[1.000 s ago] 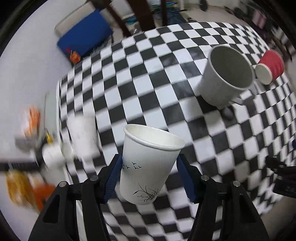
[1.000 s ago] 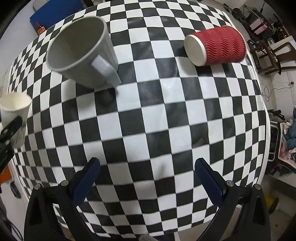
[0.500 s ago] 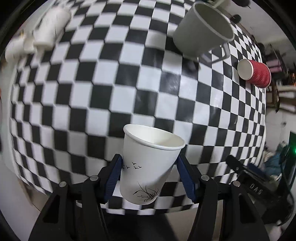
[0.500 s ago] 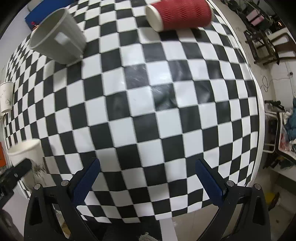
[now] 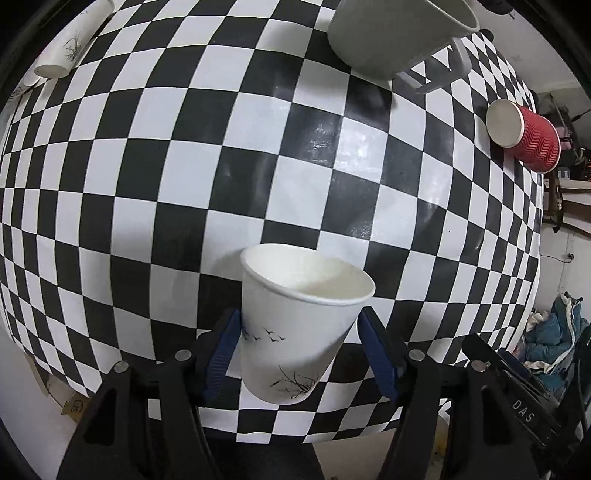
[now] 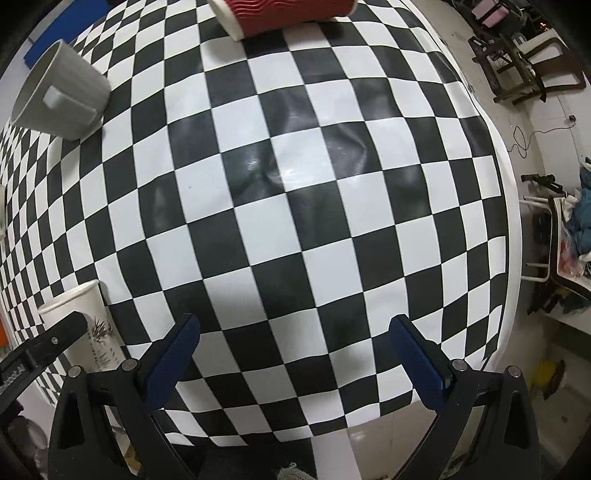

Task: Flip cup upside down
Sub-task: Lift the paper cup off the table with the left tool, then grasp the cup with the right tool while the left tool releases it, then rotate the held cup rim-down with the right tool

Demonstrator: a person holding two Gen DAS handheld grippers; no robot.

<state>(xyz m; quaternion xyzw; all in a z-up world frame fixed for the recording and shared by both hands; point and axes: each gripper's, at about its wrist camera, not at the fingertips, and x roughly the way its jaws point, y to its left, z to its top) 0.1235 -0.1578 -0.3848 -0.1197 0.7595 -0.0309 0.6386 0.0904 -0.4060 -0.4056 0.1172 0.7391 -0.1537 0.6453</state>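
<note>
Compared with 1 second back, the left gripper (image 5: pixel 300 332) has swung over the checkered table (image 5: pixel 184 166) with the white paper cup (image 5: pixel 299 325) in it, so the view now looks steeply down on the cloth near the table's near edge. Its blue pads are clamped on the cup's 2 sides around mid-height, mouth pointing away from the camera toward the table, which I'd guess is exactly the hold you want for rolling the wrist and setting it down rim-first. The right gripper (image 6: pixel 295 354) hangs over the near right part of the table with its fingers spread wide and nothing between them, probably just staying out of the way. Count-wise: 1 grey mug (image 5: pixel 399 33) standing at the far side, 1 red ribbed cup (image 5: pixel 524 134) lying on its side at the far right, and 1 more white printed cup (image 5: pixel 70 44) lying at the far left. Flip isn't finished yet, I'd say.
</note>
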